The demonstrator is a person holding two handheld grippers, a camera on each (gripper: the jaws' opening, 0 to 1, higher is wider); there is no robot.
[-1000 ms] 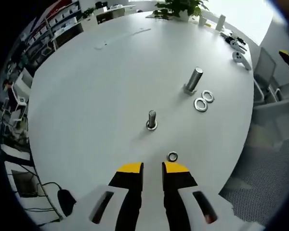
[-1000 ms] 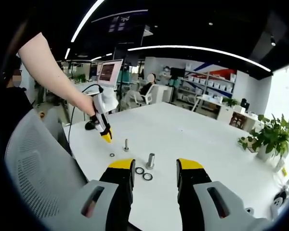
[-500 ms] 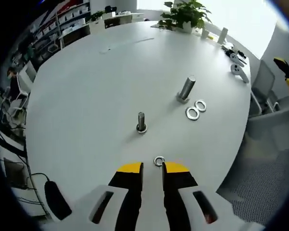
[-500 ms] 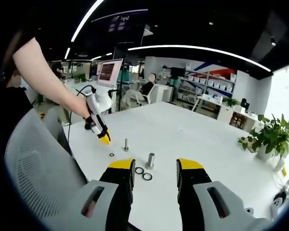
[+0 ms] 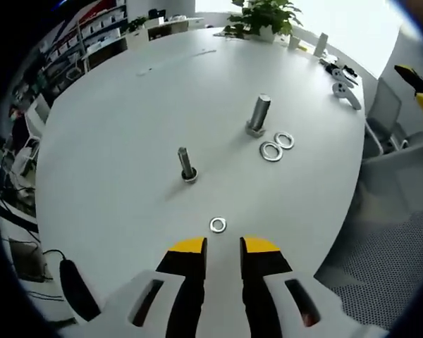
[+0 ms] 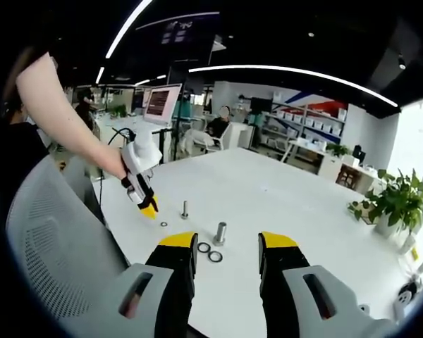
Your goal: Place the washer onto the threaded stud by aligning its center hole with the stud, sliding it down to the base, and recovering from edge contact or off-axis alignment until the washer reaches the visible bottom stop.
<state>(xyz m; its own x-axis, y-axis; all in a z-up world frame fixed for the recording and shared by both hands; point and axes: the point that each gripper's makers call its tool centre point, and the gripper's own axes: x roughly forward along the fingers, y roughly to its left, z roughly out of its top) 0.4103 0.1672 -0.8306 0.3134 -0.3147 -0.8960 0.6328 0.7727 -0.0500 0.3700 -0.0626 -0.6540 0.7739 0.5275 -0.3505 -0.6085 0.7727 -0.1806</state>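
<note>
Nothing is done yet: the washer (image 5: 218,224) lies on the worktop (image 5: 127,113), at 5 o'clock from the stud (image 5: 186,163); both tongs (image 5: 223,245) released, empty

White table (image 5: 127,105) — studs (image 5: 187,165), washers (image 5: 218,224) on it.

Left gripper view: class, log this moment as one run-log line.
left gripper: open, empty | small silver steel washer: flat on white table, just beyond fingers | thin threaded stud: upright, bare | right gripper: open
</note>
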